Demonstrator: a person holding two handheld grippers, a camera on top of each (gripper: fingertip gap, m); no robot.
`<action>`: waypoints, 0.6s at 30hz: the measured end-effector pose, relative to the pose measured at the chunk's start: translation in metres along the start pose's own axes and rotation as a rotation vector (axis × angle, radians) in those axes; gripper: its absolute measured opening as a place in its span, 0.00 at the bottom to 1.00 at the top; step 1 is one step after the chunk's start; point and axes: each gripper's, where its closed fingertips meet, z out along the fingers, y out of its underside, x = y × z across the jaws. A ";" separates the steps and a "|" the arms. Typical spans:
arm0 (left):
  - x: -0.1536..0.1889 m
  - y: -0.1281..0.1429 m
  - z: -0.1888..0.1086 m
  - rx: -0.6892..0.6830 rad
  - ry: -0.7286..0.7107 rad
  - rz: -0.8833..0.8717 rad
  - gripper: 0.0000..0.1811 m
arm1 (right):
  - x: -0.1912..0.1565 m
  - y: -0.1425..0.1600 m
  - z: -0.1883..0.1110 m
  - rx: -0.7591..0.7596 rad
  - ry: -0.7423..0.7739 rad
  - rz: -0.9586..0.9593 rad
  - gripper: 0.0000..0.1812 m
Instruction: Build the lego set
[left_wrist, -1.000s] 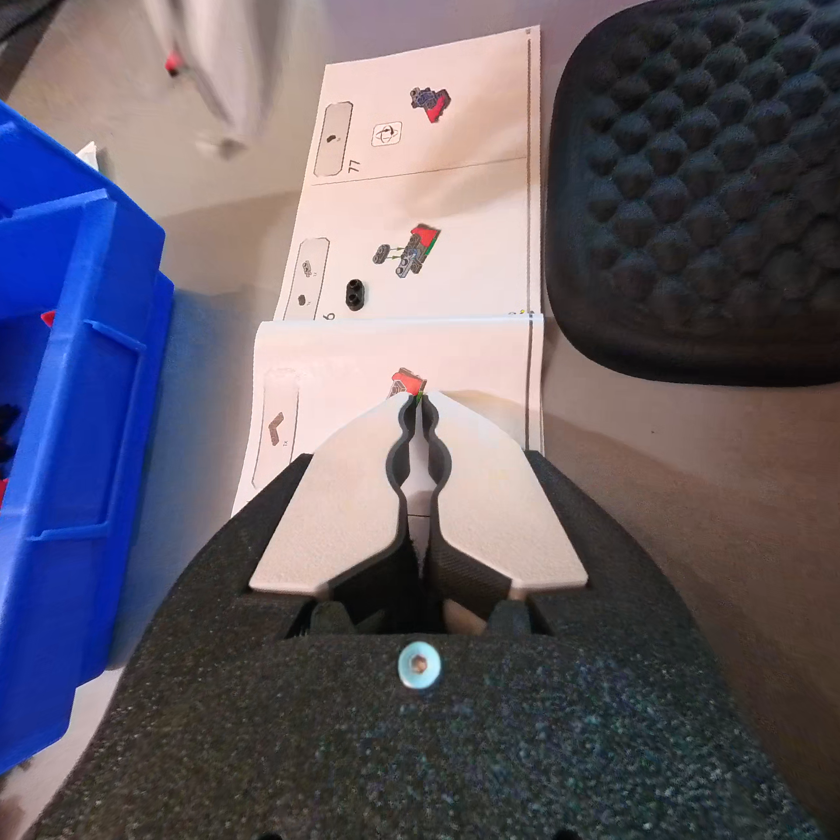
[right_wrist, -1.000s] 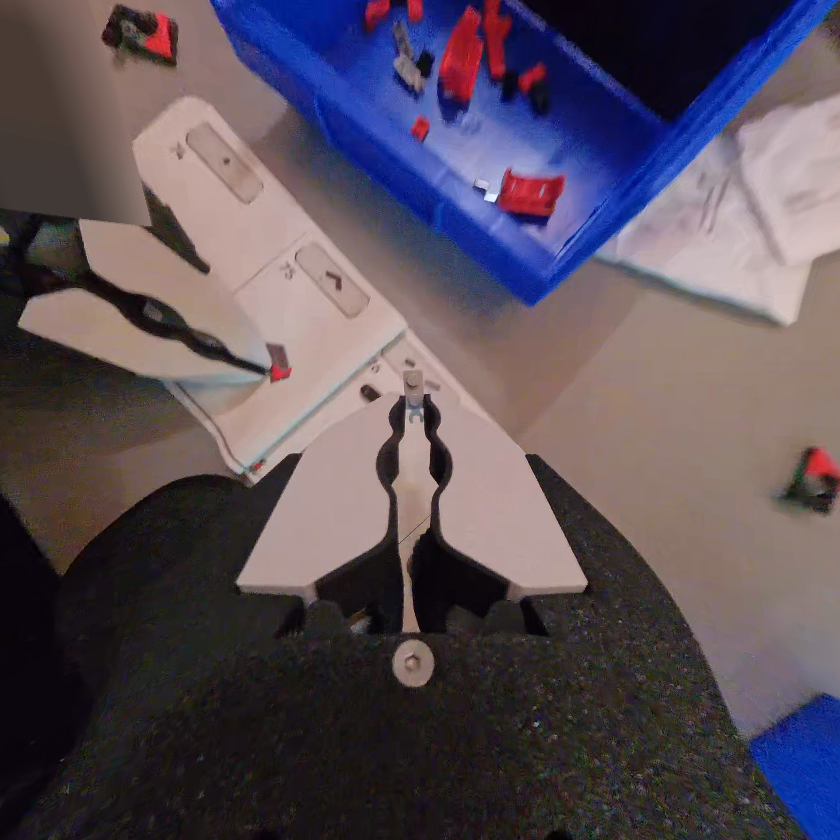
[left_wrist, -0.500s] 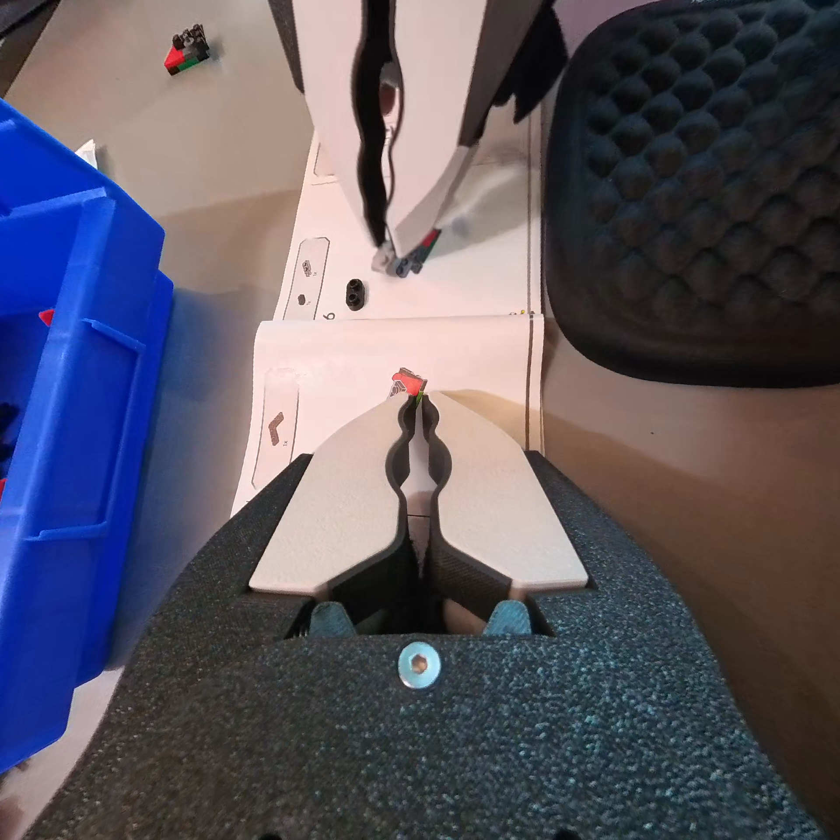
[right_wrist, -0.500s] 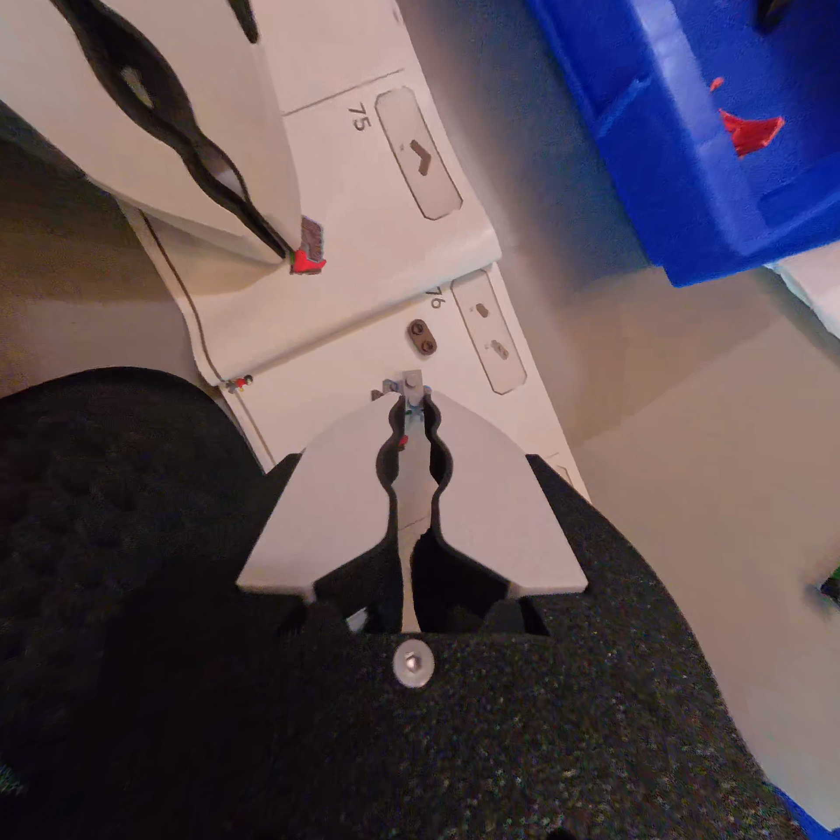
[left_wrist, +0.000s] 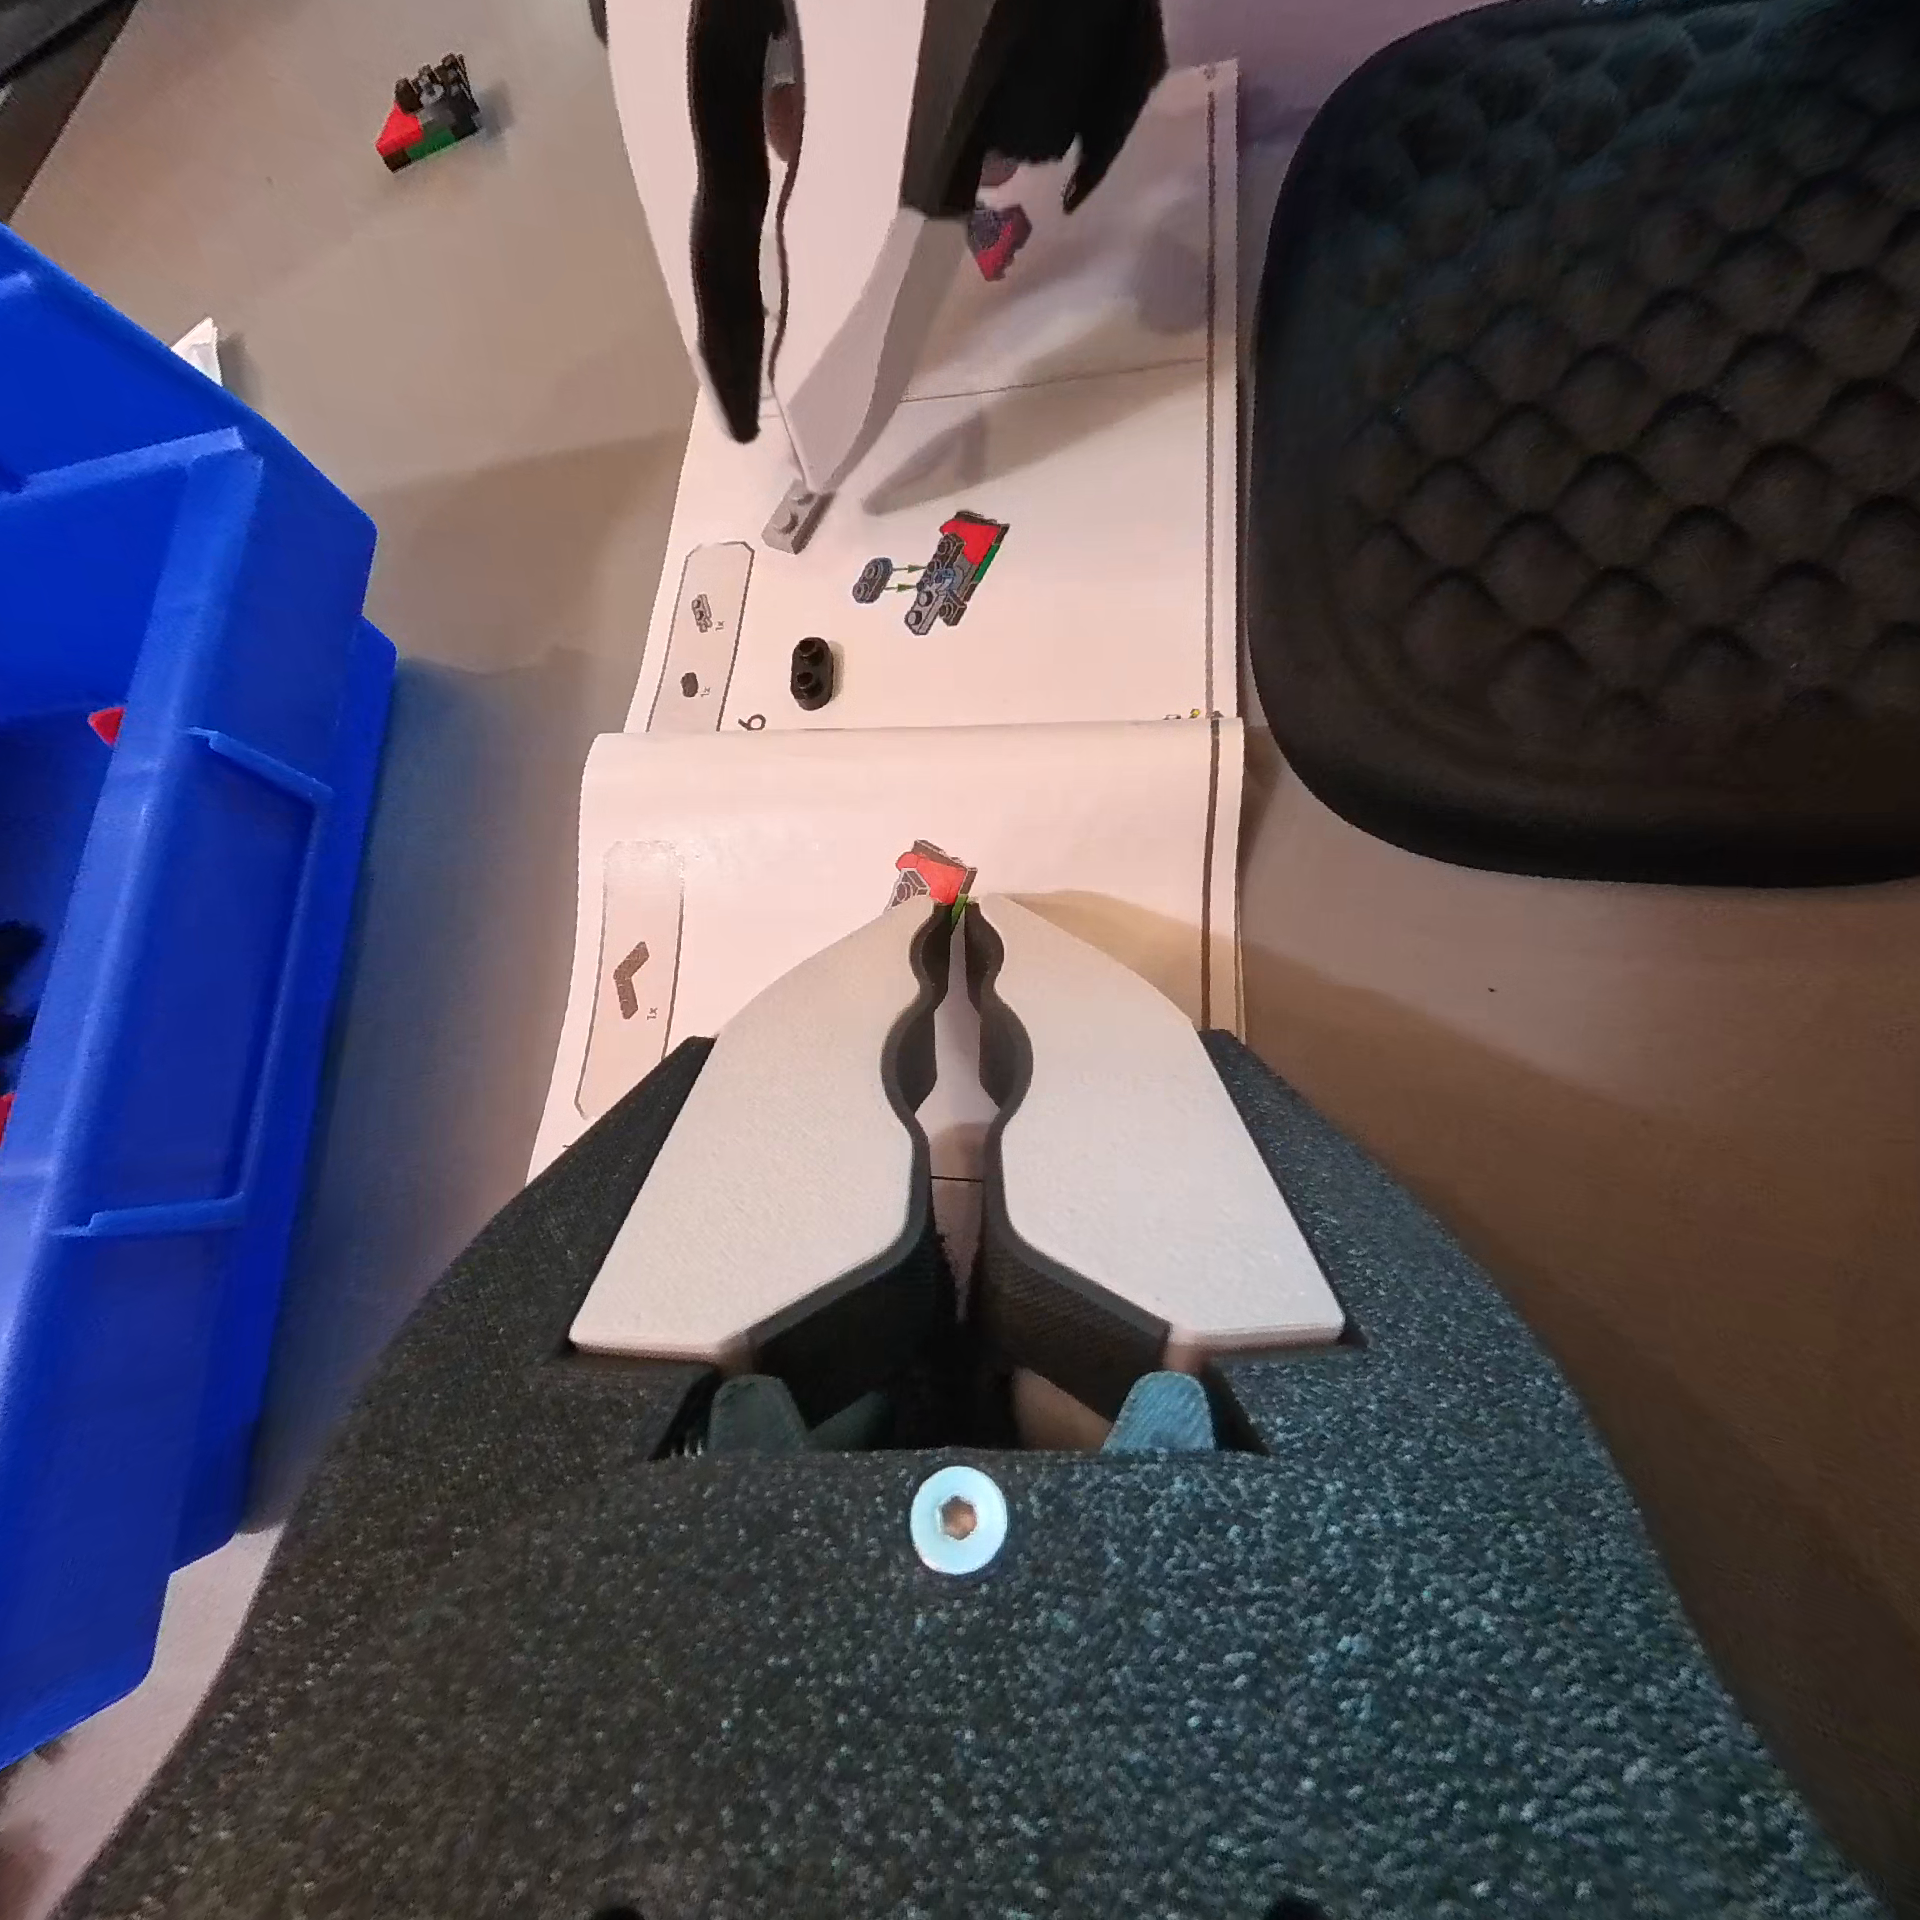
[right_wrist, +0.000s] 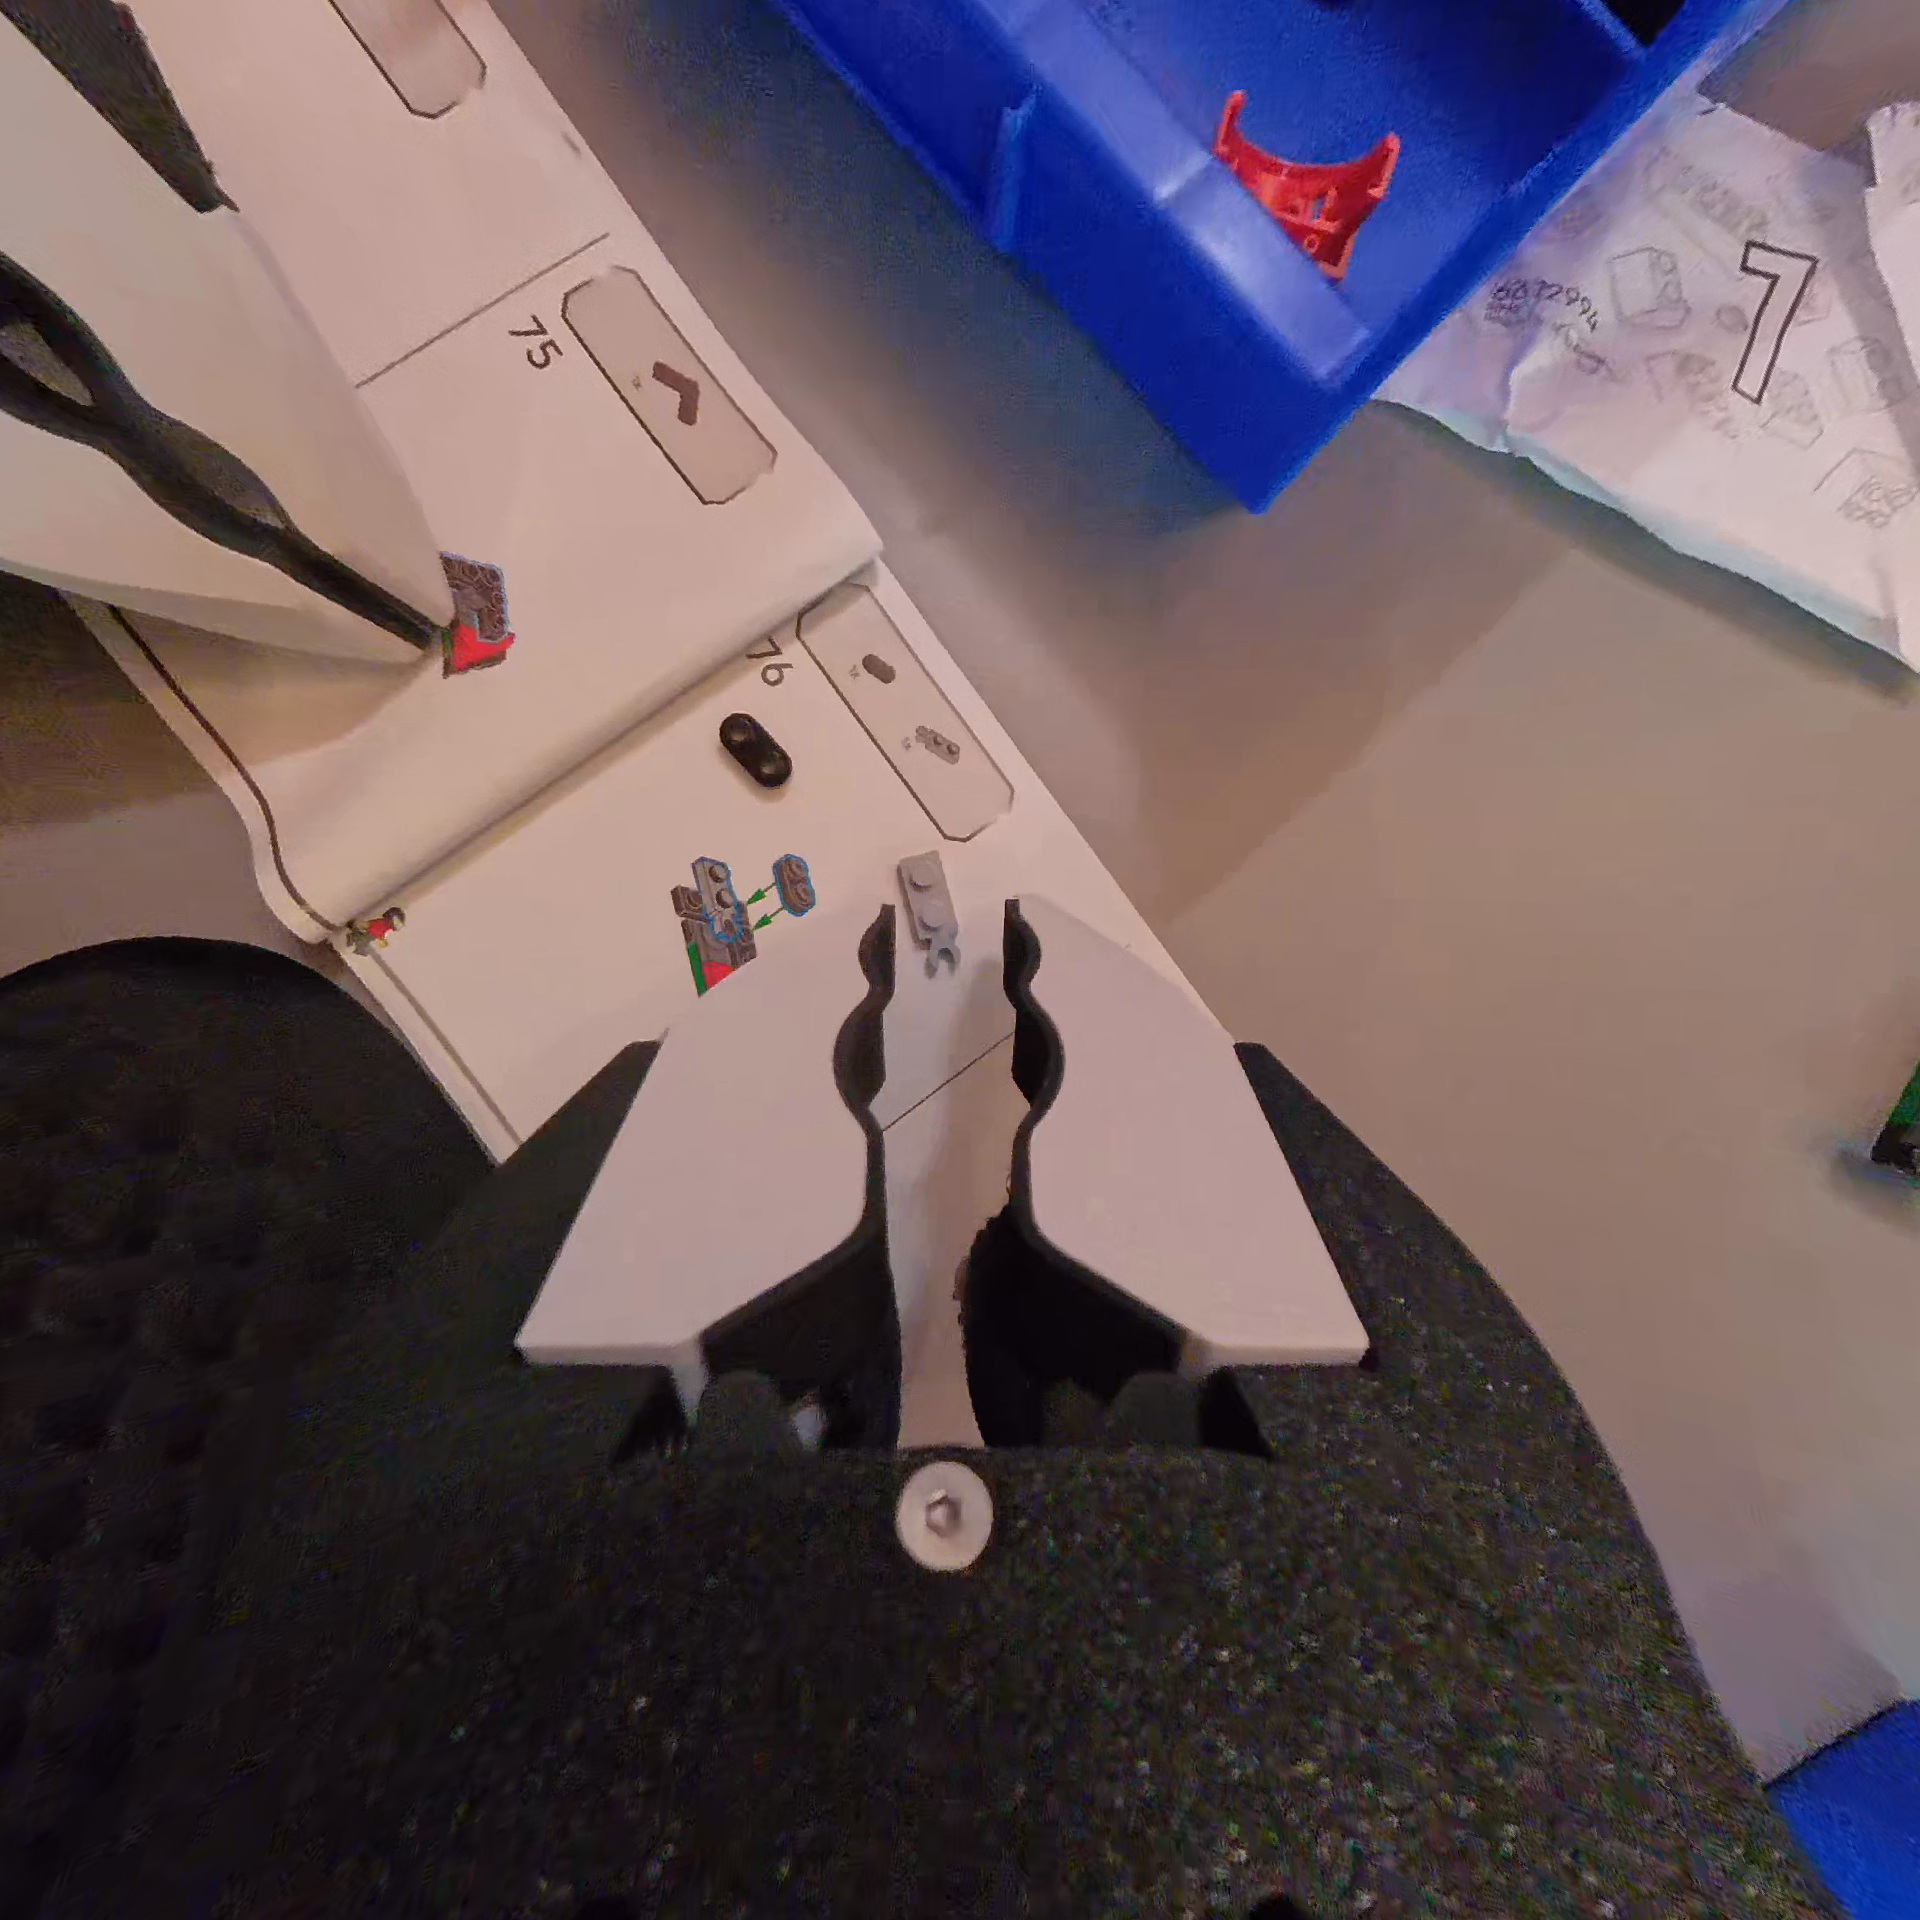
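Lying flat on the open instruction booklet (right_wrist: 582, 831), a small grey lego plate (right_wrist: 928, 906) rests just past the tips of my right hand-held gripper (right_wrist: 943, 914), whose fingers stand apart and are not touching it. At ten o'clock from the plate a black two-hole piece (right_wrist: 755, 748) also lies on the page. Farther toward ten o'clock, my left hand-held gripper (left_wrist: 954, 906) is pinched together on a small red, green and dark sub-assembly (left_wrist: 933, 873), held over the booklet's raised nearer page. At one o'clock of the plate in the right wrist view, a blue bin (right_wrist: 1164, 260) on the desk (right_wrist: 1455, 831) holds a red curved part (right_wrist: 1304, 177). Beyond it lies a crumpled paper bag (right_wrist: 1704, 343). At two o'clock in the left wrist view is a black dimpled pad (left_wrist: 1621, 436).
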 end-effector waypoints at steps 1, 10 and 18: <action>0.000 0.000 0.000 0.000 0.000 0.000 0.01 | 0.001 0.001 -0.002 0.001 0.009 0.009 0.11; 0.000 0.000 0.000 0.001 -0.004 0.001 0.01 | -0.002 0.037 -0.025 -0.096 0.074 0.082 0.13; 0.000 0.000 0.000 0.000 -0.011 0.008 0.01 | -0.016 0.049 -0.022 -0.125 0.071 0.225 0.16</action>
